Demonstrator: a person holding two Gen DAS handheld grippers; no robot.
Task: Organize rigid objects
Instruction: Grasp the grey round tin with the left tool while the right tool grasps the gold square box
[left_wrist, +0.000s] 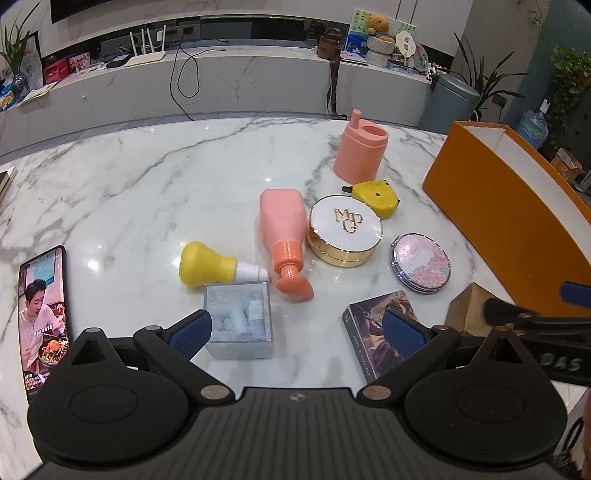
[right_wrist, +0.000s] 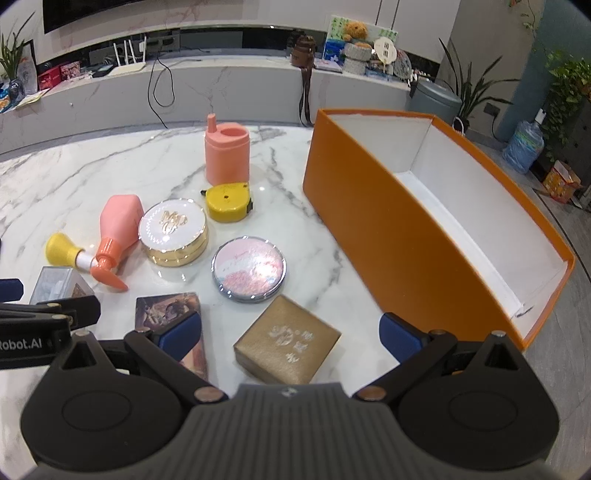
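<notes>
Several rigid objects lie on the marble table (left_wrist: 129, 192): a clear grey cube box (left_wrist: 240, 319), a yellow bulb-shaped bottle (left_wrist: 207, 264), a pink pump bottle (left_wrist: 286, 236) on its side, a round white-and-gold compact (left_wrist: 345, 229), a yellow tape measure (left_wrist: 375, 197), an upright pink container (left_wrist: 360, 149), a round pink mirror (left_wrist: 421, 263) and a dark printed box (left_wrist: 373, 332). A gold-brown box (right_wrist: 288, 341) sits between the fingers of my open right gripper (right_wrist: 291, 332). My left gripper (left_wrist: 295, 330) is open and empty just right of the cube. An open orange box (right_wrist: 436, 210) stands at the right.
A phone (left_wrist: 44, 314) playing a video lies at the table's left edge. Beyond the table runs a marble counter (left_wrist: 221, 77) with a router, cables, a bag and decorations. A grey bin (left_wrist: 452, 101) and plants stand at the far right.
</notes>
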